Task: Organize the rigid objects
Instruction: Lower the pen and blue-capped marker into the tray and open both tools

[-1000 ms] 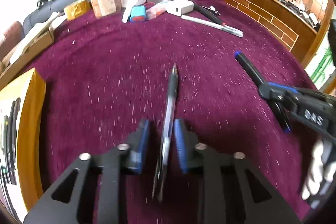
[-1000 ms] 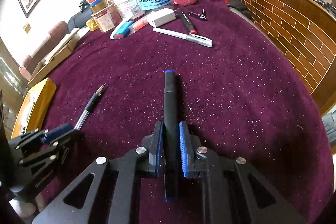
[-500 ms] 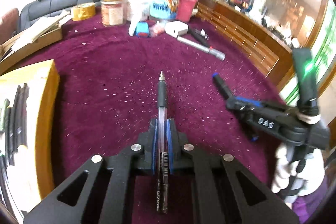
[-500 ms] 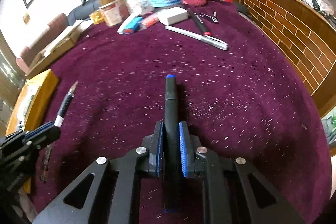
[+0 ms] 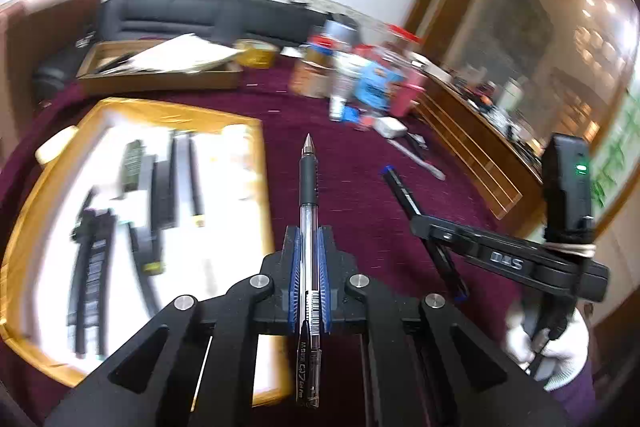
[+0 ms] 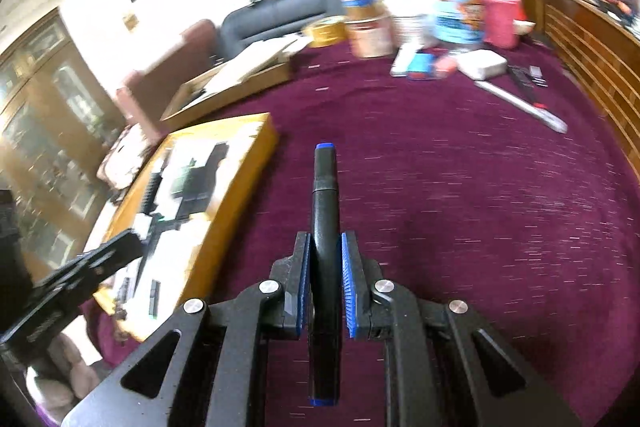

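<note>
Left hold: the left gripper (image 5: 308,267) has its jaws closed on a clear-barrelled gel pen with a black rubber grip and bare metal tip (image 5: 309,227), pinched about mid-barrel, carried above the desk.
Right hold: the right gripper (image 6: 326,283) has its jaws closed on a thick black marker with blue end caps (image 6: 325,227), also clamped near its middle.
Handling: both look light, stiff and smooth-sided, so likely to slip or swivel in the blue pads (image 5: 296,267) if knocked; a mid-barrel hold suits them.
Gel pen axis: straight along the fingers, tip pointing forward toward the desk's far edge.
Marker axis: likewise along the fingers, one cap forward.
Destination, by judgement: the yellow-rimmed open box with a white lining (image 5: 262,163) near the desk's left edge, already holding dark long items.
Surface: maroon cloth-covered desk (image 6: 480,187).
</note>
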`<state>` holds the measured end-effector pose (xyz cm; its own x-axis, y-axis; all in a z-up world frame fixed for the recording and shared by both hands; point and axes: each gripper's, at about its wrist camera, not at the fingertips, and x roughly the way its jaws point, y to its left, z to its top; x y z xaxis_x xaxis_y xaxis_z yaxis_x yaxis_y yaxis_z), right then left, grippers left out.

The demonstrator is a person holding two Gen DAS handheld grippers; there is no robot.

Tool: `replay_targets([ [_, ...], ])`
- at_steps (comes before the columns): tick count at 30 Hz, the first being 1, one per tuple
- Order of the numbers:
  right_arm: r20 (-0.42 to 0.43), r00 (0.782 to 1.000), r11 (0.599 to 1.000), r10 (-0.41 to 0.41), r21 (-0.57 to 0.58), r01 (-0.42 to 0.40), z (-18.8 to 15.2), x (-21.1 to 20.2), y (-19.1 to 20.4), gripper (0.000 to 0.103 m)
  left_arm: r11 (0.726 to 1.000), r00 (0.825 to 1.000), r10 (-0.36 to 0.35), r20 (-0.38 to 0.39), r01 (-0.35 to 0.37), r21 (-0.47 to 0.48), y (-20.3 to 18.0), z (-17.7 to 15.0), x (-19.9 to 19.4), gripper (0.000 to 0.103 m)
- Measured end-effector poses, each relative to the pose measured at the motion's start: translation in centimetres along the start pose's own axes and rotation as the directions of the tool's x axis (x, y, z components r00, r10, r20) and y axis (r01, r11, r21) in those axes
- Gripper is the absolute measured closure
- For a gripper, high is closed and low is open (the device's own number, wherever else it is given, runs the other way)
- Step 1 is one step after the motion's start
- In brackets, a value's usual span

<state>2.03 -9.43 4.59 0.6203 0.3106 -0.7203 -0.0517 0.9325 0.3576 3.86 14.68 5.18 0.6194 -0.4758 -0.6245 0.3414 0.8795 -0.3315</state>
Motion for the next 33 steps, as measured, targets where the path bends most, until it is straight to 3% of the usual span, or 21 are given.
replay_targets([
  [4,-0.048,0.997,0.998,0.065,-0.020,-0.066,-0.2,2.4,4.2,0.090,0.992,0.994,0.107,0.000,-0.107,-0.066,4.5,-0.6,-0.6,0.096],
  [9,-0.123,0.988,0.994,0.094,-0.050,-0.101,-1.0,6.5,9.2,0.089,0.969,0.979,0.194,-0.070,-0.202,-0.143,9.3,-1.4,0.8,0.096],
  [13,-0.143,0.990,0.995,0.011,-0.096,-0.025,-1.4,9.4,11.9,0.089,0.960,0.968,0.227,-0.109,-0.241,-0.144,10.2,-2.6,2.2,0.096],
  [18,-0.123,0.987,0.986,-0.099,-0.147,0.081,-1.2,11.4,13.1,0.090,0.958,0.965,0.244,-0.097,-0.255,-0.131,10.4,-2.9,2.4,0.095],
  [20,-0.099,0.987,0.983,-0.126,-0.150,0.110,-1.2,11.5,13.2,0.090,0.955,0.962,0.259,-0.086,-0.268,-0.130,10.5,-2.9,2.0,0.087],
  [22,-0.091,0.988,0.983,-0.123,-0.145,0.109,-1.1,11.4,13.2,0.089,0.948,0.957,0.281,-0.075,-0.289,-0.133,10.4,-2.9,1.5,0.064],
  [25,-0.074,0.992,0.985,-0.101,-0.144,0.090,-1.1,11.0,13.4,0.089,0.938,0.947,0.319,-0.037,-0.321,-0.127,10.0,-2.7,0.6,0.045],
  [30,-0.077,0.994,0.990,-0.076,-0.121,0.067,-1.7,10.6,13.2,0.086,0.917,0.920,0.392,0.014,-0.389,-0.092,8.9,-2.1,-0.9,0.035],
  [33,-0.082,0.994,0.993,-0.066,-0.108,0.057,-2.0,10.4,13.0,0.085,0.909,0.909,0.413,0.050,-0.408,-0.078,8.4,-1.8,-1.8,0.035],
])
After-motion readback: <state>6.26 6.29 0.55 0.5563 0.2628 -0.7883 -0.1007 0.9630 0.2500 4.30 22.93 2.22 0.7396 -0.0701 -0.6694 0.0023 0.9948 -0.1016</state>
